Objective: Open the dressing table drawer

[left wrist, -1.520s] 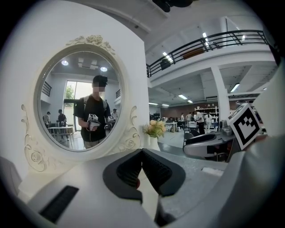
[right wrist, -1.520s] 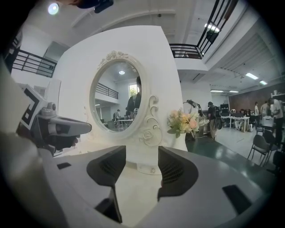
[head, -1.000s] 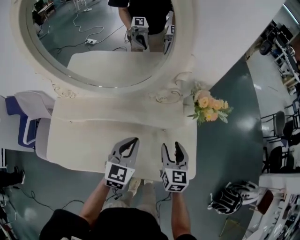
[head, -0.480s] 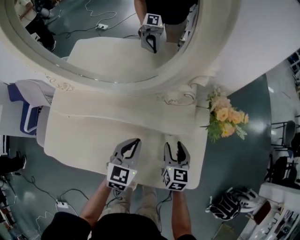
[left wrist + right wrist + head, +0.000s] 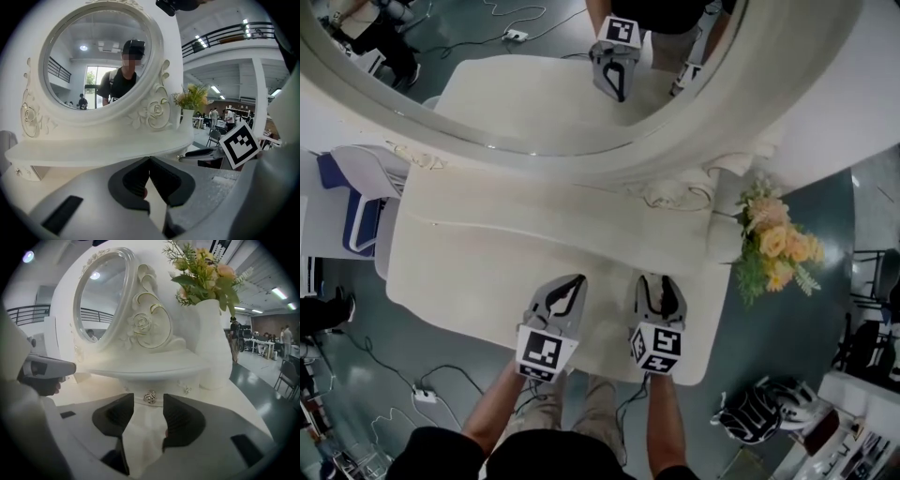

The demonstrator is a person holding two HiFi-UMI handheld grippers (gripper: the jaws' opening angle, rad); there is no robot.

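Under the left gripper the table is smooth, cream-painted, softly sheened. The gripper's shell is matt grey plastic, its pads black and ribbed. Ahead, the mirror is glossy glass; to the gripper's right a small knob gleams like metal.

**Left jaws closed, facing mirror**

Left gripper jaws meet at the tips, nothing between them. Ahead is the white dressing table, its ornate oval mirror reflecting a person. Flowers right of the mirror. Right gripper alongside.
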